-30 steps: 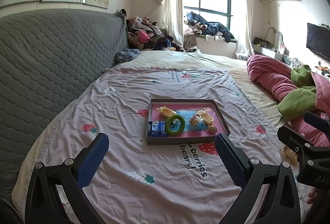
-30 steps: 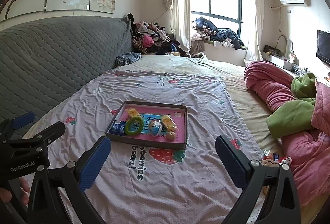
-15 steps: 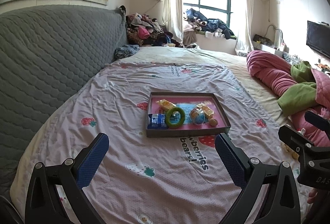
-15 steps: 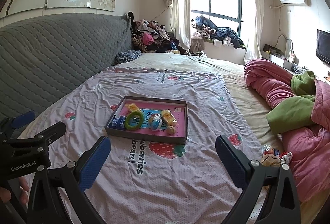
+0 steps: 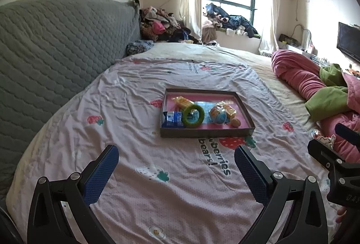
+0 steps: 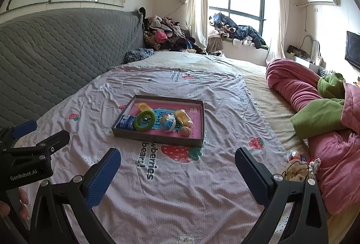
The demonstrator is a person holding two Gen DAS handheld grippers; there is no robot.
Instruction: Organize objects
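Shallow tray (image 5: 205, 131) sat mid-frame on the strawberry sheet (image 5: 135, 154), holding green ring (image 5: 193, 116), blue packet (image 5: 172, 119), snack packs and a small ball. Over the last second both views drew back, tray shrinking. Left gripper (image 5: 176, 167) and right gripper (image 6: 177, 168) both spread wide, empty; loose items (image 6: 297, 167) remained lower right.

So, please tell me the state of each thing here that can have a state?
Left gripper: open, empty.
Right gripper: open, empty.
Shallow brown cardboard tray with pink floor: flat on bedsheet, holding items.
Green rubber ring: lying inside tray.
Cream window curtains: drawn open.
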